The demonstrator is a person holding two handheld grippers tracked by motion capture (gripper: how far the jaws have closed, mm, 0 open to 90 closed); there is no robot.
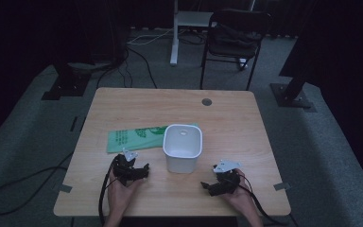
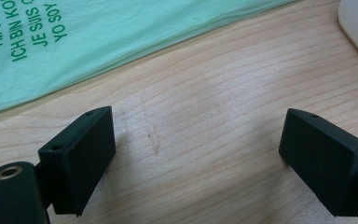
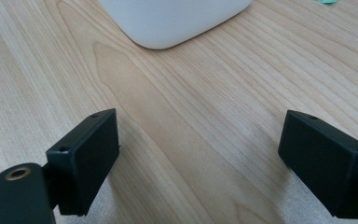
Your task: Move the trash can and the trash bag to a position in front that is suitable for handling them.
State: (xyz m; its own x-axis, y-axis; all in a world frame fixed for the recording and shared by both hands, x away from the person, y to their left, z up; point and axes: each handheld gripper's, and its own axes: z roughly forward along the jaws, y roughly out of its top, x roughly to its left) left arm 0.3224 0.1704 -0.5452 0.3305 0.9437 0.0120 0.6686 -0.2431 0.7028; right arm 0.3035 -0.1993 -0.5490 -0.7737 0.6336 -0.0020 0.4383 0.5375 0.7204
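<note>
- Bench (image 1: 123, 101): white bin (image 1: 183, 146) stands mid-bench, green bag (image 1: 132, 138) lying flat, touching its left side.
- Left hand-held gripper (image 1: 139, 171) and right hand-held gripper (image 1: 209, 185): jaws spread, empty, flanking the bin.
- Risk: a flat, slippery bag may slide away under a shallow pinch; the light bin could tip if nudged.

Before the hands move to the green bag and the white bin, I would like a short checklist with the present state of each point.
1. Left claw open, nothing between its jaws: ok.
2. Right claw open, nothing between its jaws: ok.
3. White bin upright, mouth facing up: ok.
4. Green bag lies flat on the table, left of the bin: ok.
5. Whether the bag's right end is tucked under the bin or only behind it: cannot tell.
6. Bare wood between each claw and the bin, nothing in the way: ok.
</note>
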